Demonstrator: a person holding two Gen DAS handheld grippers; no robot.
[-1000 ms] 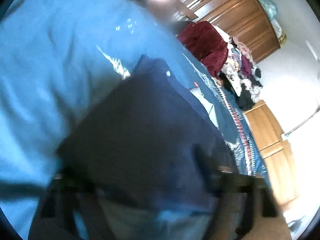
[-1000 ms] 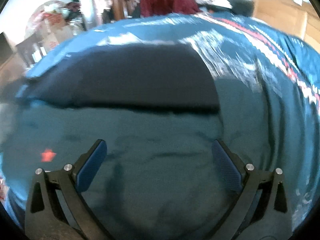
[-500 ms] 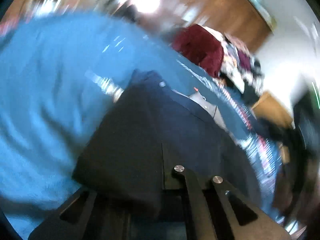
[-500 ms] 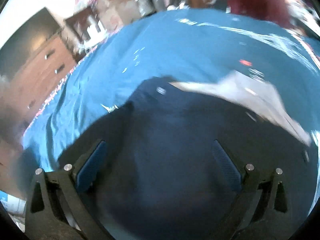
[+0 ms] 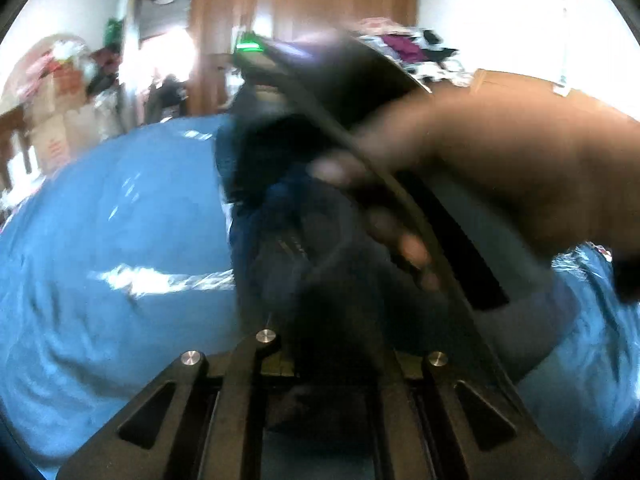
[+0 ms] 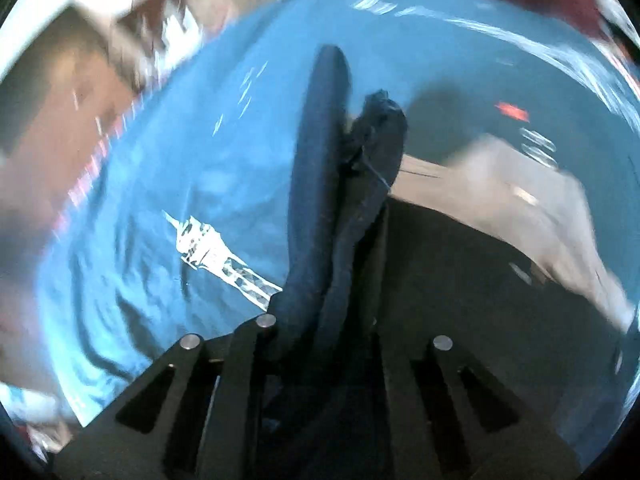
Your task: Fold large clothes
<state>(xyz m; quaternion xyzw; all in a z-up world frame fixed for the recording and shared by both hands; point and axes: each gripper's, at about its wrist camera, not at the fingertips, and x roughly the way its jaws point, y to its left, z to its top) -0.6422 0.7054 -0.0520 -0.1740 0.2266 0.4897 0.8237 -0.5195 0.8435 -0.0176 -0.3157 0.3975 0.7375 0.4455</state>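
Note:
A dark navy garment (image 5: 280, 220) lies bunched on the blue bedspread (image 5: 120, 220). My left gripper (image 5: 320, 340) is shut on a thick fold of it. In the left wrist view a hand (image 5: 500, 160) holds the other gripper's black body (image 5: 320, 80), blurred, just above the same cloth. In the right wrist view my right gripper (image 6: 320, 320) is shut on a raised ridge of the navy garment (image 6: 320, 140). The rest of the garment spreads dark to the right, with a pale beige inner part (image 6: 500, 184) showing. The fingertips of both grippers are hidden in cloth.
The bedspread (image 6: 180, 140) carries a white tower print (image 6: 216, 252). A wooden wardrobe (image 5: 304, 0) and a pile of clothes (image 5: 408, 44) stand beyond the bed. Boxes (image 5: 52, 128) sit at the left, and a brown dresser (image 6: 40, 128) flanks the bed.
My right gripper, open over the garment half a second ago, has shut on a fold. Both grippers have pulled the cloth up into a ridge. The right hand has swung into the left view.

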